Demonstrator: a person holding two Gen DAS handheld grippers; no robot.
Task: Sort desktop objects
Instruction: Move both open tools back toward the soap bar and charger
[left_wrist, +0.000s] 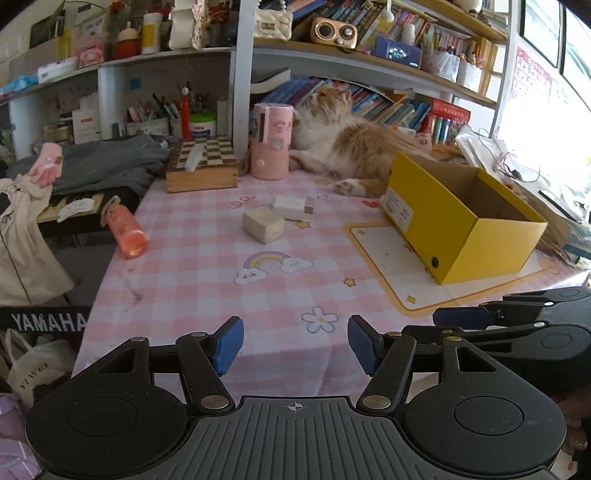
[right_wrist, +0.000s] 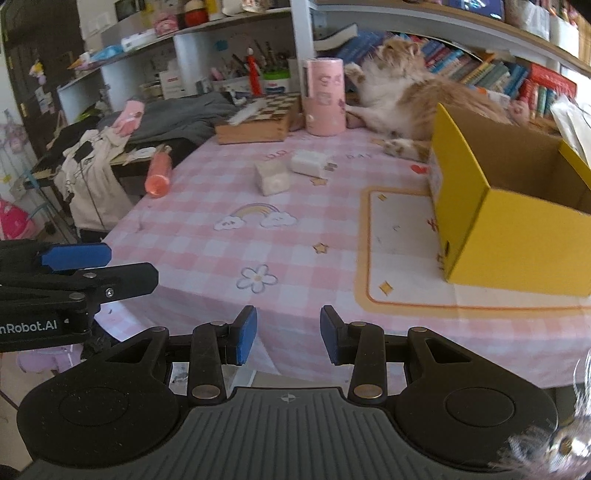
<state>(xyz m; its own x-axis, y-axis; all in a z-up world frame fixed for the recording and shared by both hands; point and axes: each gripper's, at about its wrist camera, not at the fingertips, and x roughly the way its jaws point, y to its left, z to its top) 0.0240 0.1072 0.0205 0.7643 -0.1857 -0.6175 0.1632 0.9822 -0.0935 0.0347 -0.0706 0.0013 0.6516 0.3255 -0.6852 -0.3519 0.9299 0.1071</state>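
On the pink checked tablecloth (left_wrist: 192, 280) lie a cream cube-shaped box (left_wrist: 263, 223) (right_wrist: 272, 177) and, just behind it, a white charger block (left_wrist: 290, 203) (right_wrist: 308, 162). A pink-orange bottle (left_wrist: 123, 229) (right_wrist: 159, 173) lies on its side at the left edge. An open, empty yellow cardboard box (left_wrist: 461, 221) (right_wrist: 517, 229) stands at the right. My left gripper (left_wrist: 295, 343) hangs open over the near table edge, nothing between its blue pads. My right gripper (right_wrist: 288, 332) sits beside it, jaws narrower but apart and empty.
A ginger-and-white cat (left_wrist: 351, 147) (right_wrist: 406, 88) lies at the back, next to a tall pink cylinder (left_wrist: 270, 142). A wooden chessboard box (left_wrist: 201, 166) stands left of the cylinder. Grey clothing (left_wrist: 110, 162) and a keyboard crowd the left. Bookshelves rise behind.
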